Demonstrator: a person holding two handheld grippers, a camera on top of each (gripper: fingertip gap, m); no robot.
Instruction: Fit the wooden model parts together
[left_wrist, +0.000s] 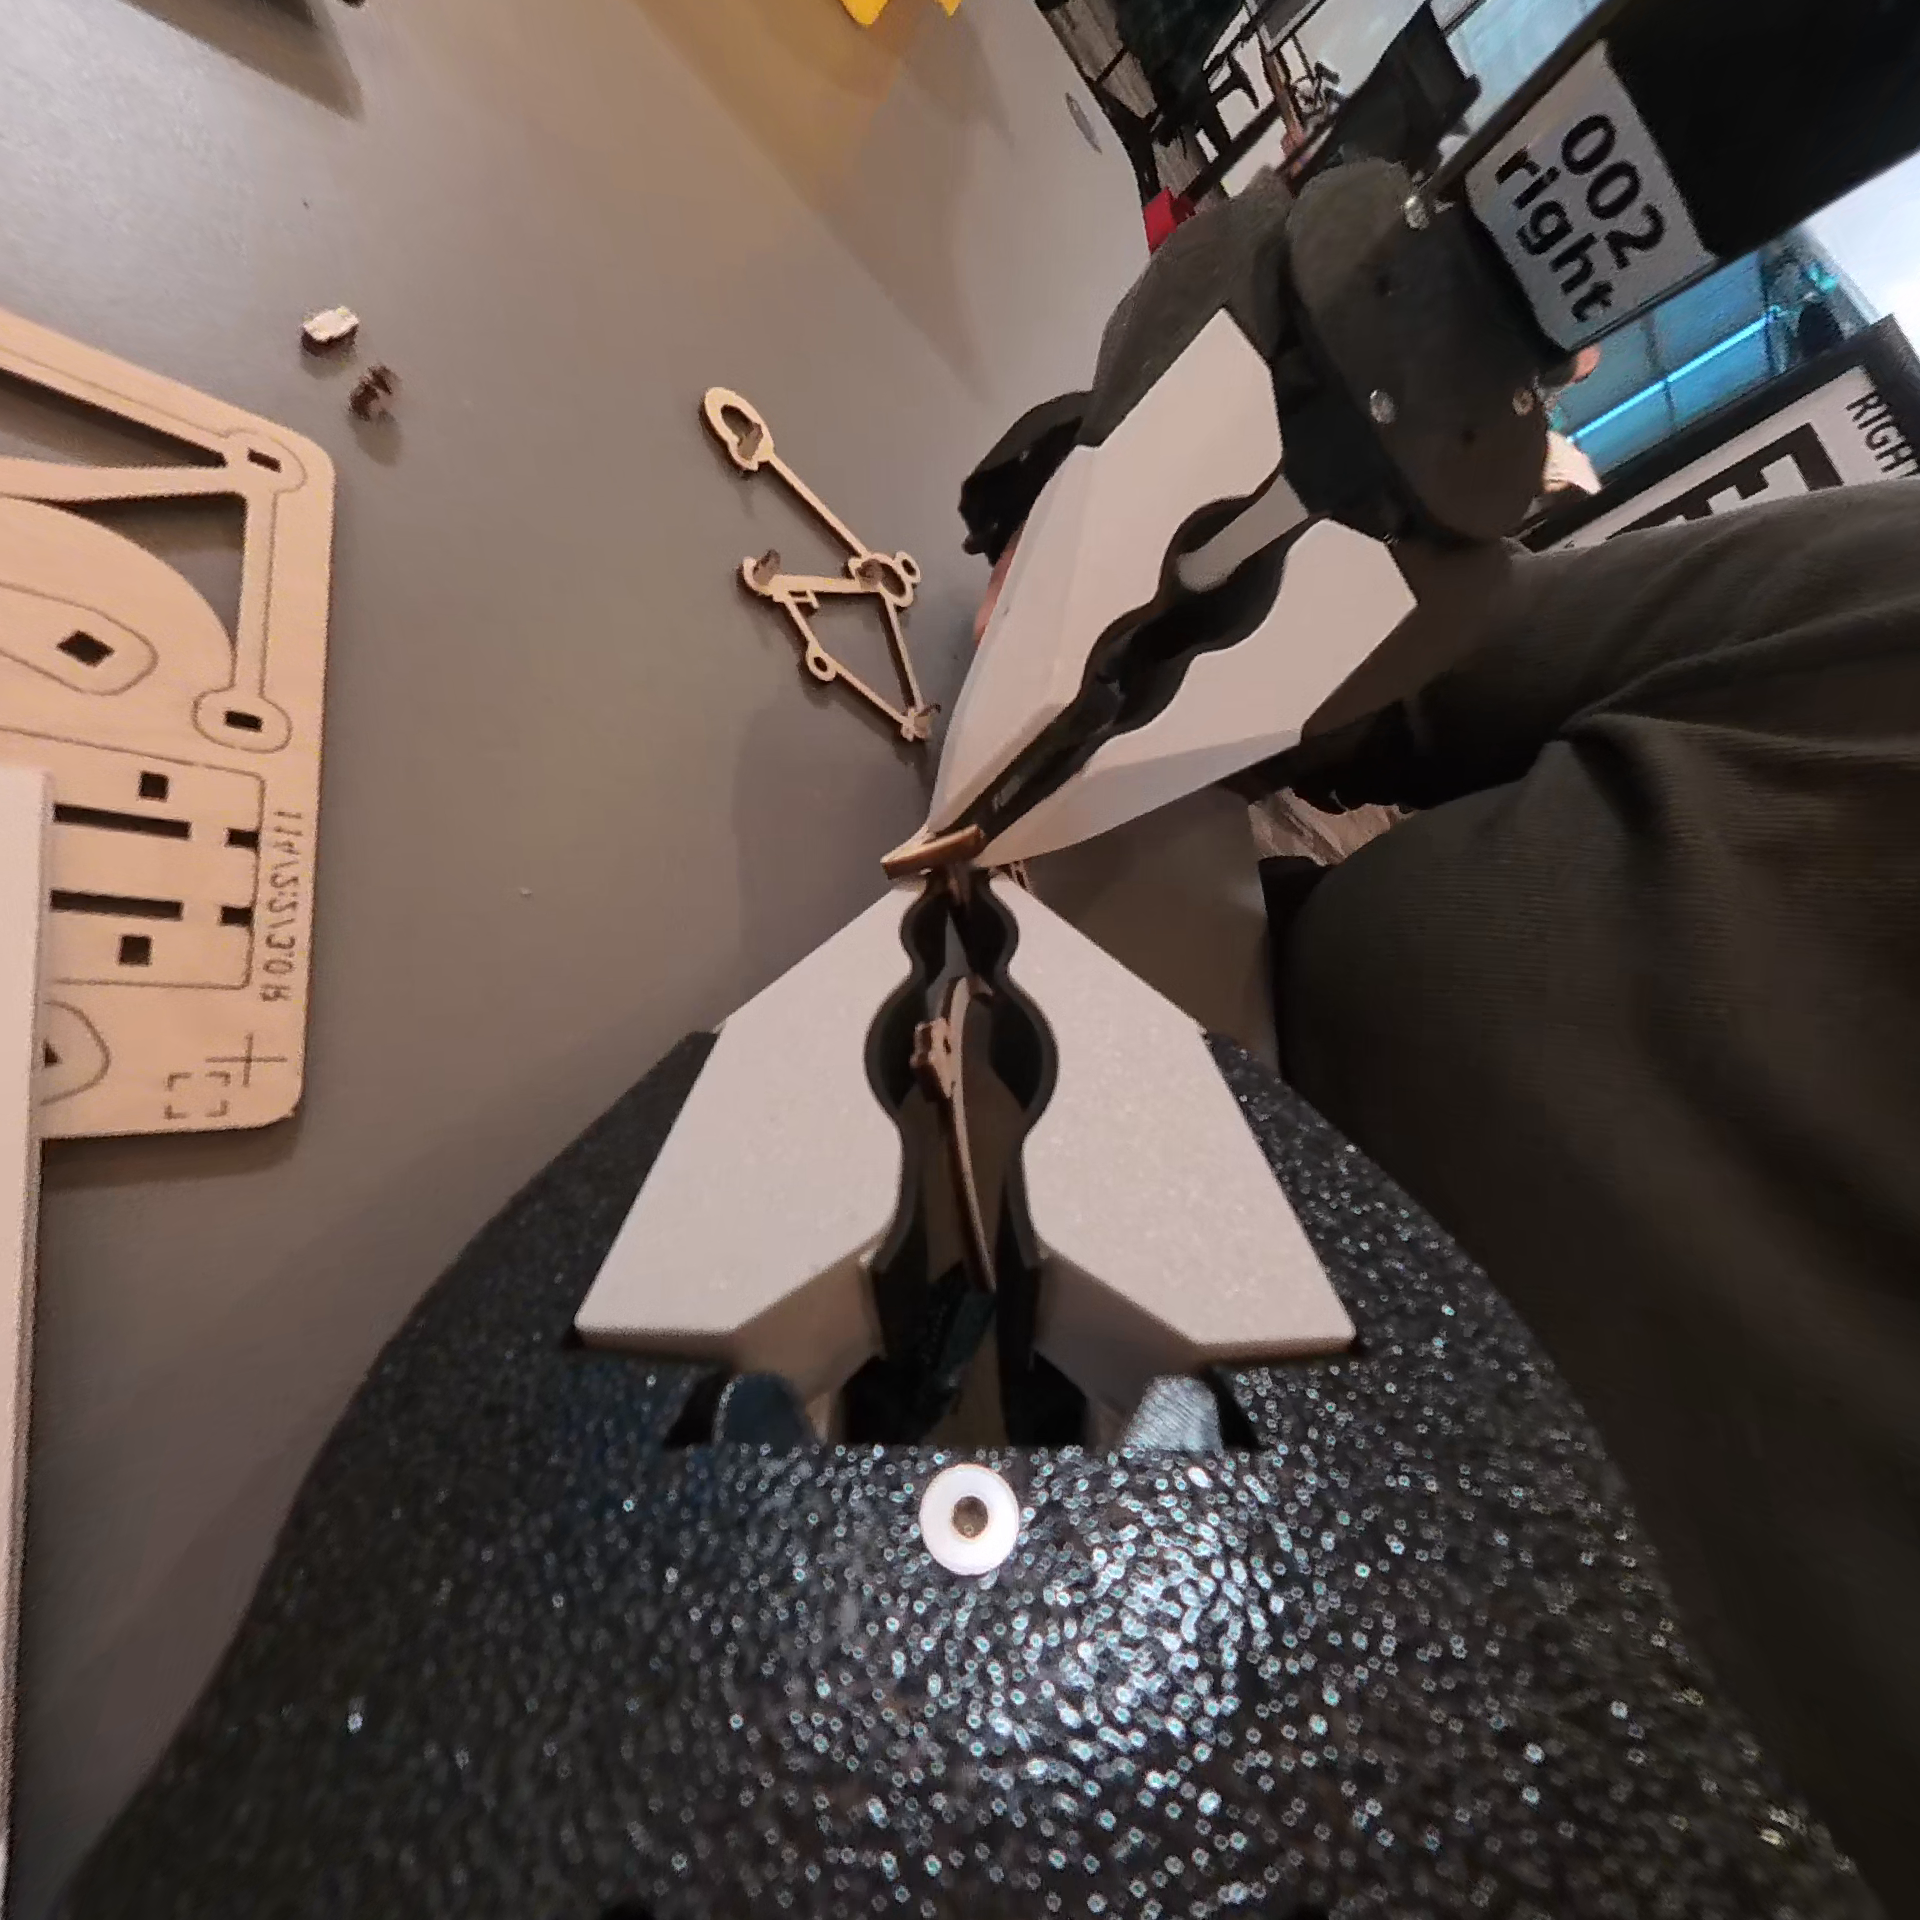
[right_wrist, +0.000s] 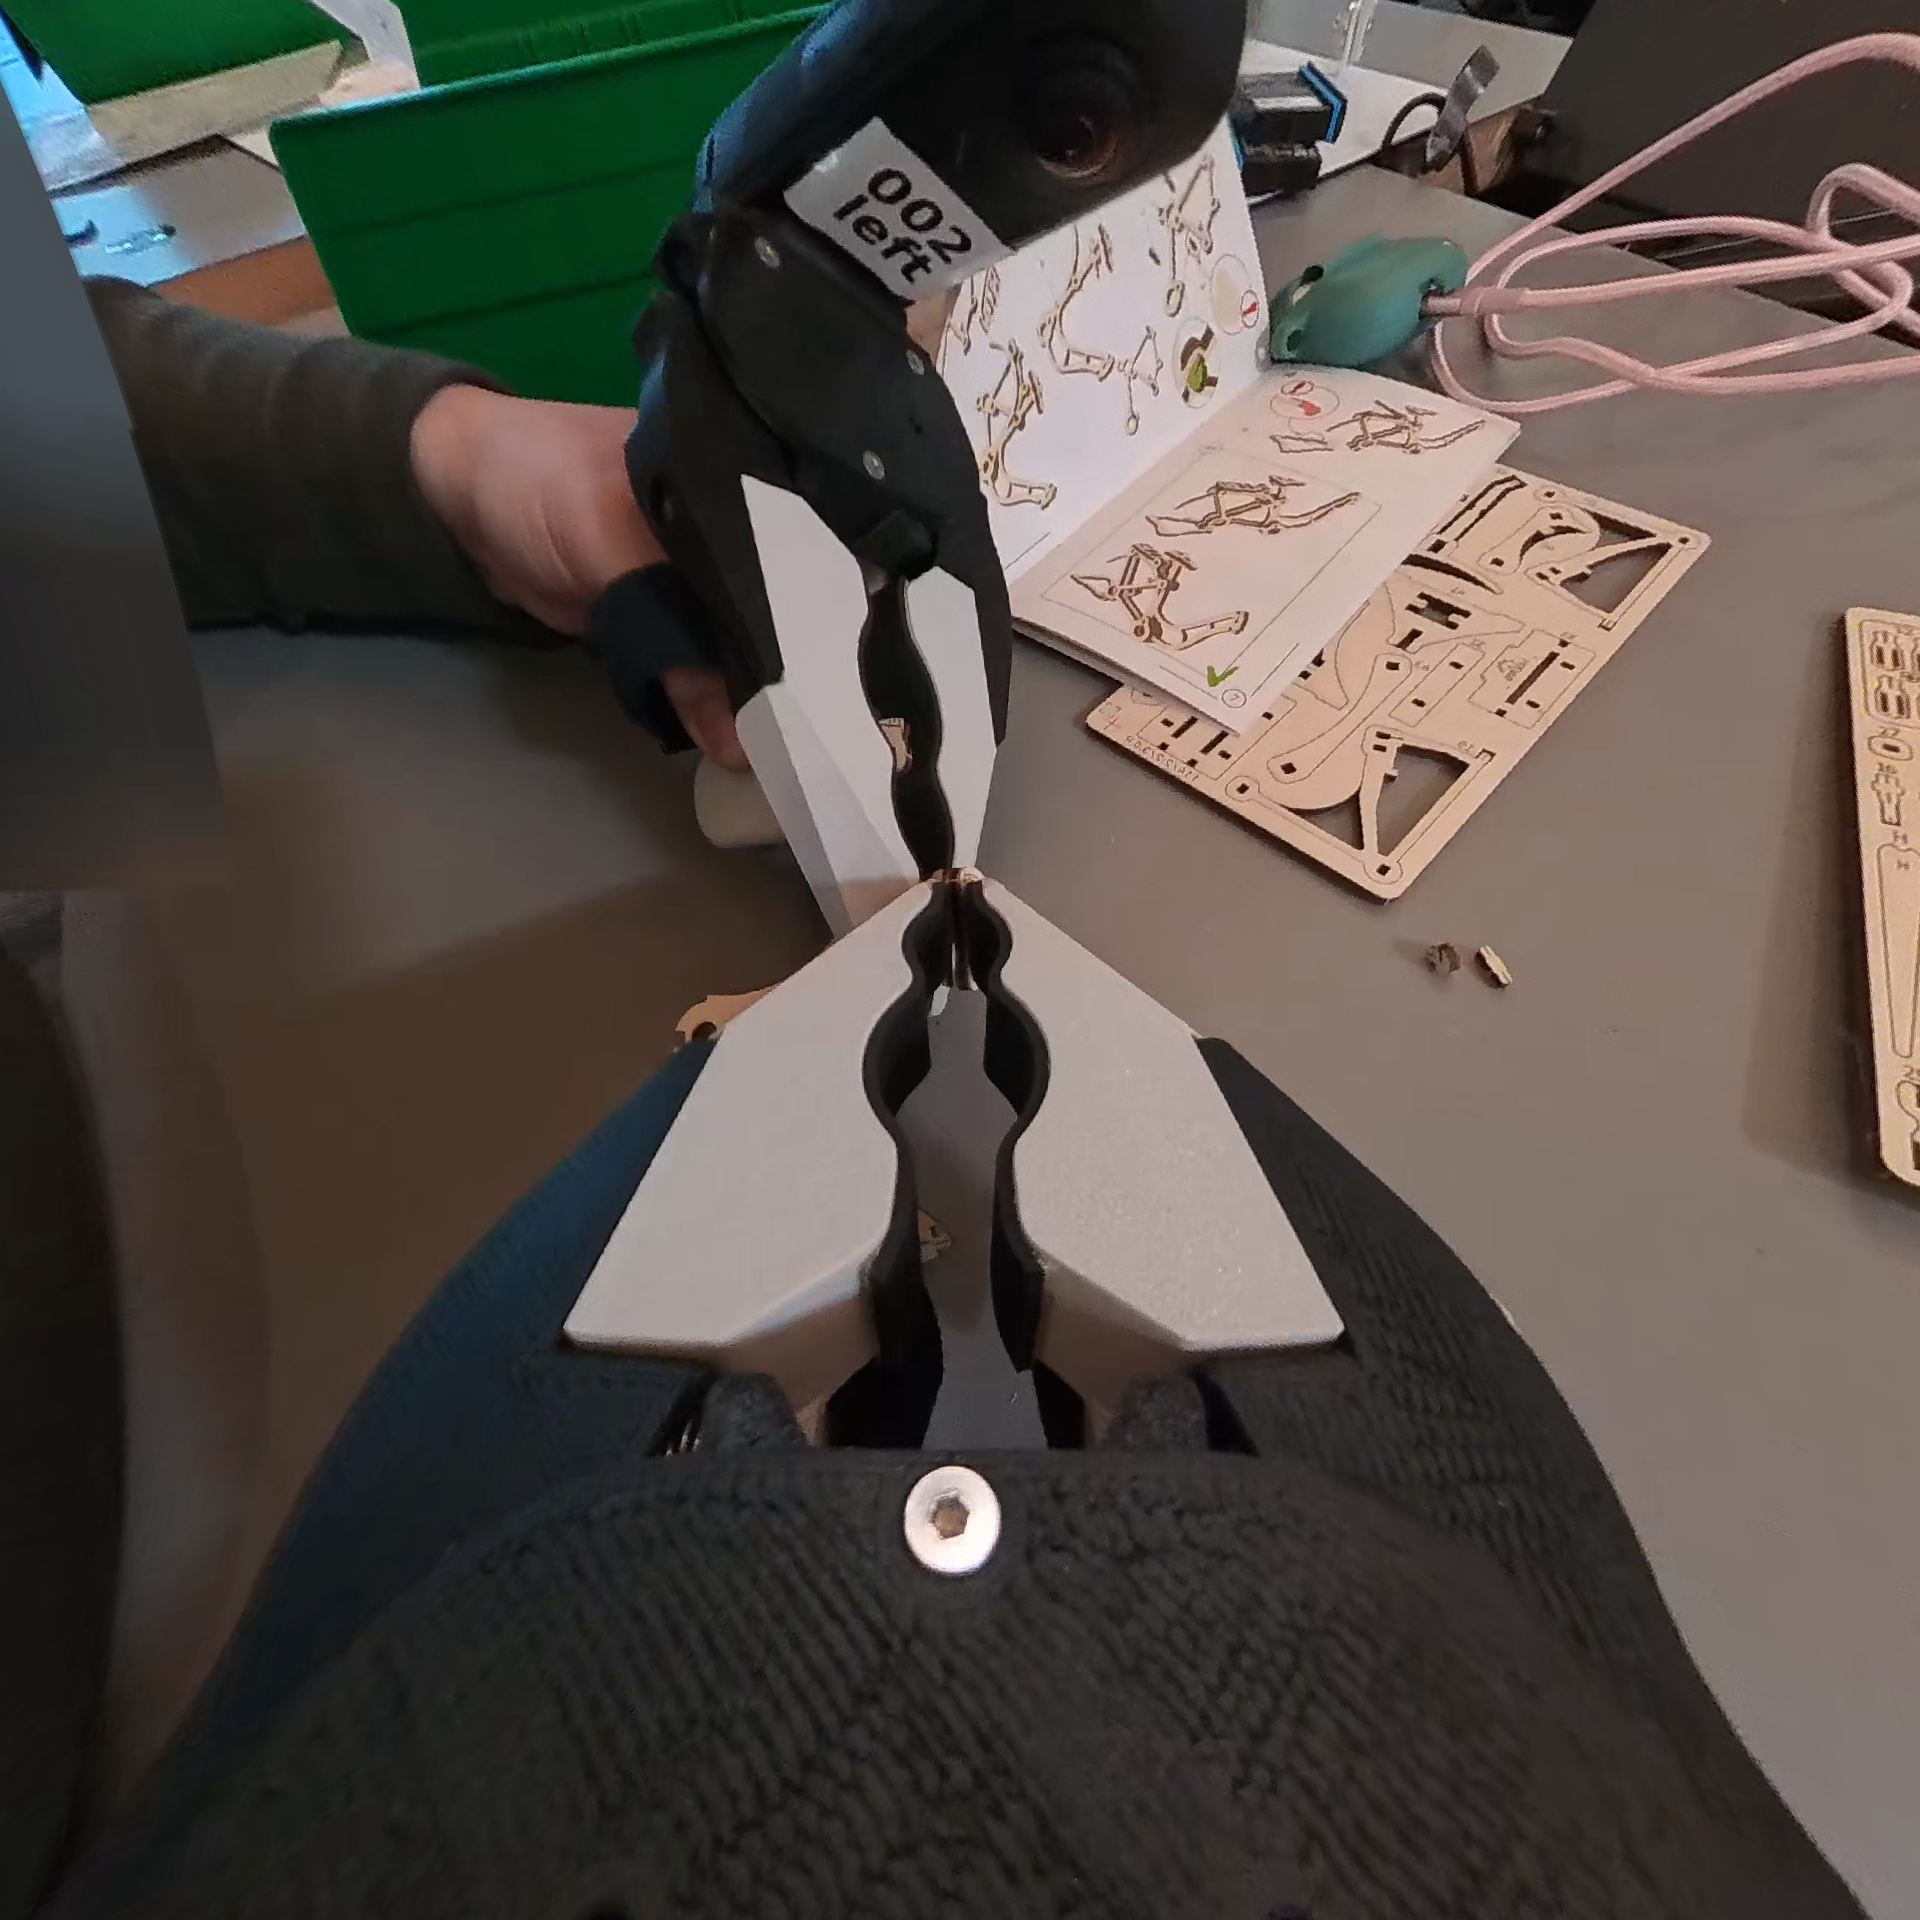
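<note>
thin pale laser-cut wooden parts (left_wrist: 951, 1081)

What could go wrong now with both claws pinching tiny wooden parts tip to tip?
1. The right claw grips its peg only at the very tips, so a push could flick it out.
2. The left claw holds a thin piece edge-on; off-axis force might snap it.

The left gripper (left_wrist: 951, 891) and right gripper (right_wrist: 951, 881) meet tip to tip, each with its fingers pinched nearly together. A bare hand (right_wrist: 540, 509) in a dark sleeve grips the left one's handle.
</note>
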